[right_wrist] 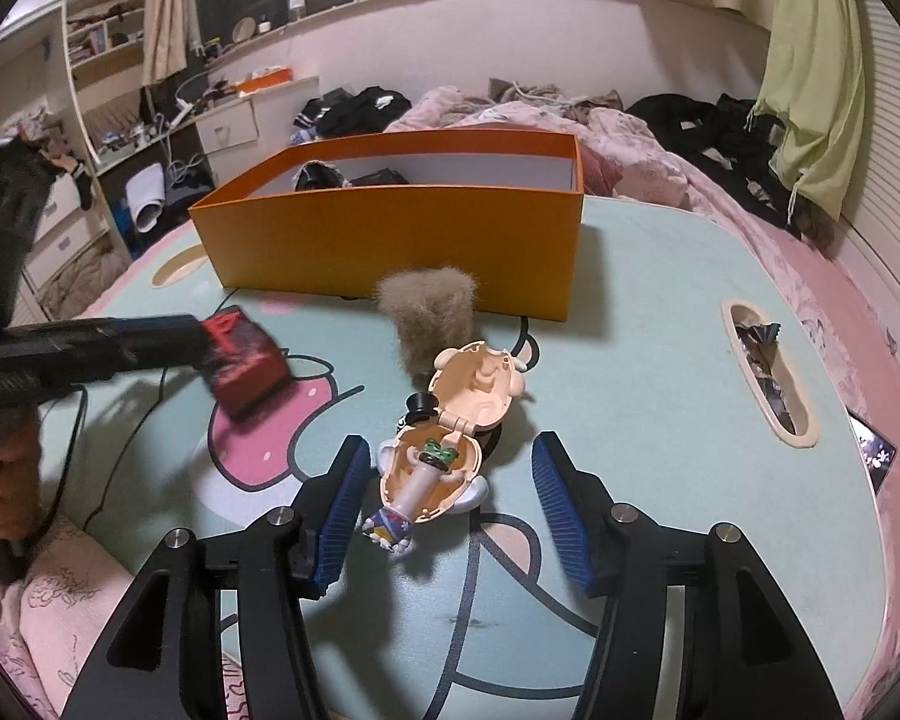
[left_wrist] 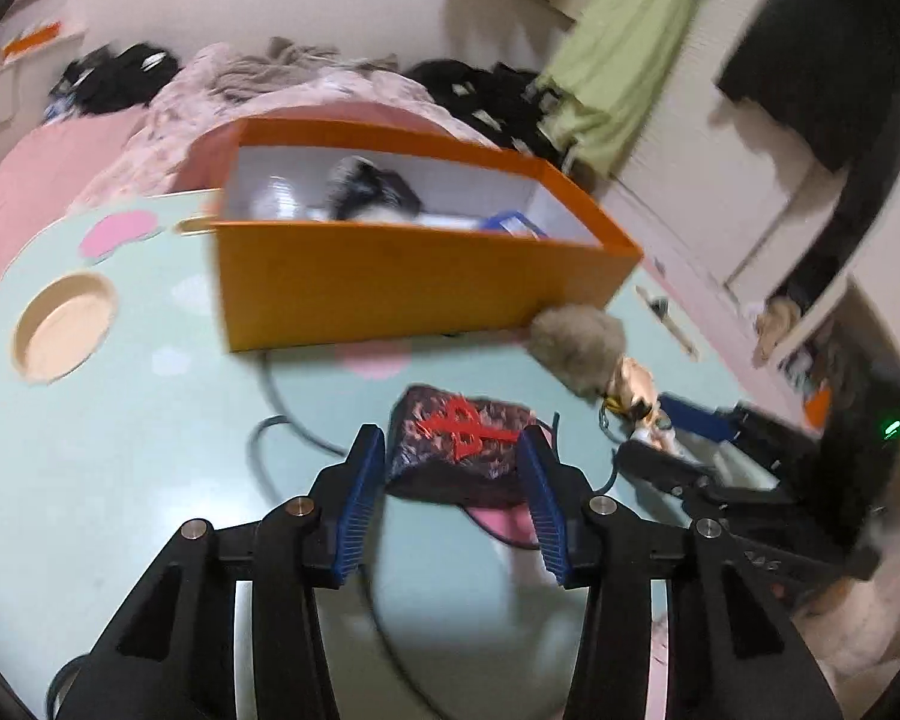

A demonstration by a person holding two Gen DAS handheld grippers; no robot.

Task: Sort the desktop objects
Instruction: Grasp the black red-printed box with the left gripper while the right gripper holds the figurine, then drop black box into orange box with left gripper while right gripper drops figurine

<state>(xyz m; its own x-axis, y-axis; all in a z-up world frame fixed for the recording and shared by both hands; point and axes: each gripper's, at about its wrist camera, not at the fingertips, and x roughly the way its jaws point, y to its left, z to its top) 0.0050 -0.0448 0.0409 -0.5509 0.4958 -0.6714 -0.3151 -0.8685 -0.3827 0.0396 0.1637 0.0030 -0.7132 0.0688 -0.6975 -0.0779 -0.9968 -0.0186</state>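
Orange box (right_wrist: 390,240) at table's far edge; left claw (left_wrist: 453,450) clamps red-marked pouch (left_wrist: 459,438); right claw (right_wrist: 450,468) spread wide.

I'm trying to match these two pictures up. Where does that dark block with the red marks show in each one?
Left wrist view: the block sits low in the centre, clamped between the left gripper.
Right wrist view: the block is at middle left, held above the table at the tip of that gripper.
Shared landmark: the orange box beyond it.
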